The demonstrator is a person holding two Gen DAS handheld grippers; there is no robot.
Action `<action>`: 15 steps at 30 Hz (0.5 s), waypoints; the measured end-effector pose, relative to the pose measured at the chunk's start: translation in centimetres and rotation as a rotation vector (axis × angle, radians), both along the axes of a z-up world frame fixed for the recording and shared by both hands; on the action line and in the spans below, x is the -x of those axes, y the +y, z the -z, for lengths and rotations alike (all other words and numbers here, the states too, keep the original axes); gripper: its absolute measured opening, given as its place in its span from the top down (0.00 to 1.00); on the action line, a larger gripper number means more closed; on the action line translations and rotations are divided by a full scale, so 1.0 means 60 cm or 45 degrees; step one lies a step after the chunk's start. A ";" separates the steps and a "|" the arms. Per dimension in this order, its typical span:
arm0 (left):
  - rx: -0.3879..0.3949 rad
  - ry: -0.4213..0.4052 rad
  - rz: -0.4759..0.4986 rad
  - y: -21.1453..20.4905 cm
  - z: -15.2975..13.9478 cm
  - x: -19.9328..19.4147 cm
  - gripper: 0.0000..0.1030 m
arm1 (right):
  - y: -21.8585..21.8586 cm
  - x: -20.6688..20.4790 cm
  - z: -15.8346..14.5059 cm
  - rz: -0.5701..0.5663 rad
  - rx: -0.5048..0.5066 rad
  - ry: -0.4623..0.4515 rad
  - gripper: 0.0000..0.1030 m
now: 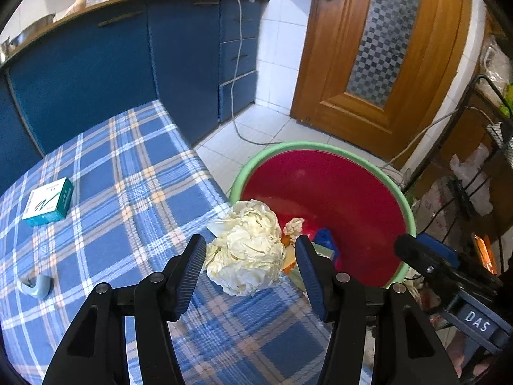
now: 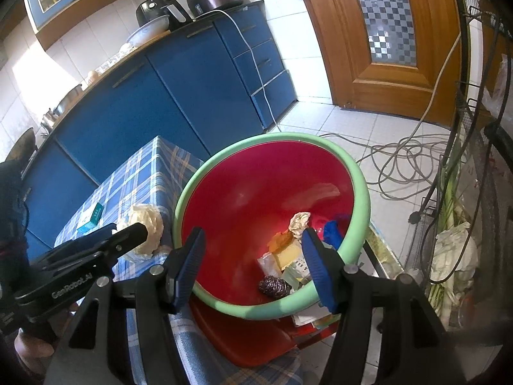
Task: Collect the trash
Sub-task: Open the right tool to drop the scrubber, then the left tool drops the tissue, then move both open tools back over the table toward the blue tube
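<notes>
A crumpled ball of cream paper point(image 1: 247, 247) lies at the right edge of the blue checked table point(image 1: 128, 192), next to the red bin with a green rim point(image 1: 320, 192). My left gripper point(image 1: 250, 253) is open, its fingers on either side of the ball, not touching it. The ball also shows in the right wrist view point(image 2: 146, 227), behind the left gripper's finger point(image 2: 128, 234). My right gripper point(image 2: 251, 250) is open and empty above the near rim of the bin point(image 2: 272, 311). The bin holds crumpled paper point(image 2: 299, 221), wrappers and a dark pinecone-like lump point(image 2: 274, 285).
A teal and white small box point(image 1: 48, 202) and a pale blue curved piece point(image 1: 38, 285) lie on the table's left part. Blue cabinets point(image 1: 112, 73) stand behind. A wooden door point(image 1: 384, 48), floor cables point(image 2: 400, 160) and a wire rack point(image 2: 465, 224) are on the right.
</notes>
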State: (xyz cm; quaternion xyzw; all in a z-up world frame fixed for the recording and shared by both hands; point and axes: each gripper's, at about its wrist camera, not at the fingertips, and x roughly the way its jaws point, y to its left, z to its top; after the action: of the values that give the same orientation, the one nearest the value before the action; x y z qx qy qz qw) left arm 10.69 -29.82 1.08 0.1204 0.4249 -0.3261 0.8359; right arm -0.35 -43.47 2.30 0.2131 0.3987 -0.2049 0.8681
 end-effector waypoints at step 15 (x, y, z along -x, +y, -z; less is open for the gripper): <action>0.071 -0.033 0.059 -0.022 -0.011 -0.001 0.53 | -0.008 0.001 0.009 0.012 -0.016 0.008 0.38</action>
State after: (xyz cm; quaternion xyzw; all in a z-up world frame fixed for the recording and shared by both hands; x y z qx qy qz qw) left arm 10.73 -31.16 1.76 0.1109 0.4019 -0.3555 0.8365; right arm -0.41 -43.97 1.76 0.2197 0.4018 -0.2071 0.8645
